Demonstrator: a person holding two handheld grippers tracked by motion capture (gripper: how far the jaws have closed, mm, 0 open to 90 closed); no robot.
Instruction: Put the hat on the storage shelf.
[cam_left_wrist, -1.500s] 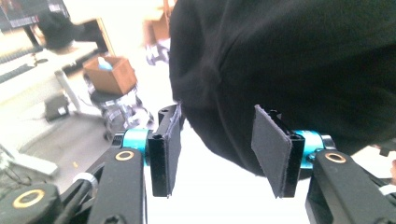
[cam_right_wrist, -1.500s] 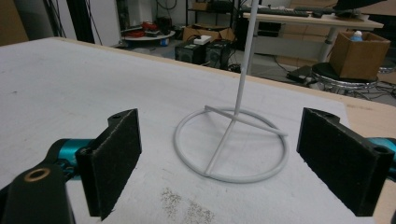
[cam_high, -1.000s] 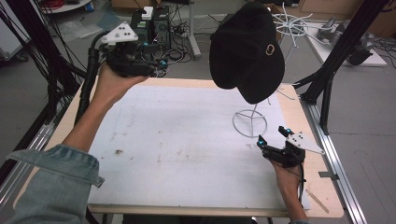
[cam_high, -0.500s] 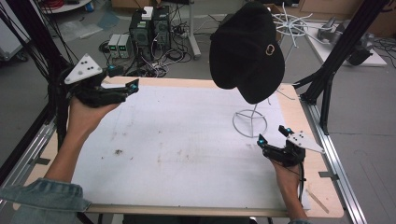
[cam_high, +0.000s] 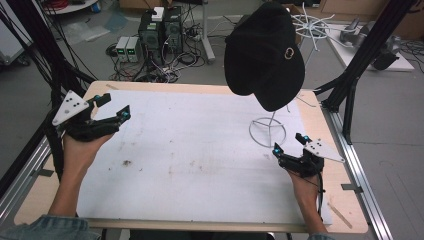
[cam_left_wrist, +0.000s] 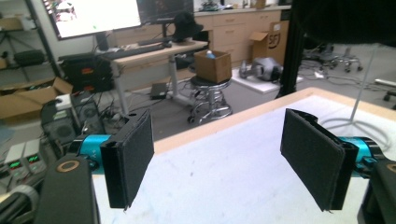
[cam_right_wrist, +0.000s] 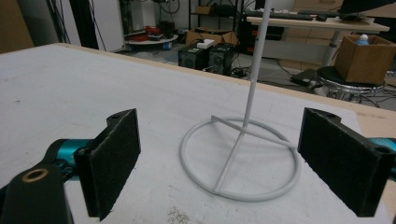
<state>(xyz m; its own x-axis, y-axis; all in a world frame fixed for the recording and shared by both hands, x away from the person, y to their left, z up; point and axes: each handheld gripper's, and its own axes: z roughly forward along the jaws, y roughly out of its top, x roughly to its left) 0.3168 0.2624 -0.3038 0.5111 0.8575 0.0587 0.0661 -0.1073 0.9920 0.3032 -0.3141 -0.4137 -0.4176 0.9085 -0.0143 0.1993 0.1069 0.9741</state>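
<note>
While both claws hang empty, I judge the step in hand to be a reach for the black cap (cam_high: 264, 52) that sits on top of the white wire stand (cam_high: 268, 132). My right claw (cam_high: 289, 145) rests low on the desk (cam_high: 200, 150), jaws spread wide and gripping nothing, and its own view looks straight at the stand's ring base (cam_right_wrist: 240, 161), which lies just ahead of and between the two pads (cam_right_wrist: 116, 161), with the thin post rising out of the top of that view. So the cap is above and ahead of the right claw, well off the desk surface. My left claw (cam_high: 112, 106) is also wide open and empty, held up over the far left corner of the desk, and the cap is well apart from it, off across the white mat; in the left gripper view the stand's base (cam_left_wrist: 355, 126) shows just past the right pad (cam_left_wrist: 313, 163), with dark cloth at the top edge. To do this well I would raise the right claw first, not close on the wire, and come at the cap's lower edge so one pad goes inside and one outside the cloth. I would lift straight up off the post, since a sideways pull could tip so light a stand.
</note>
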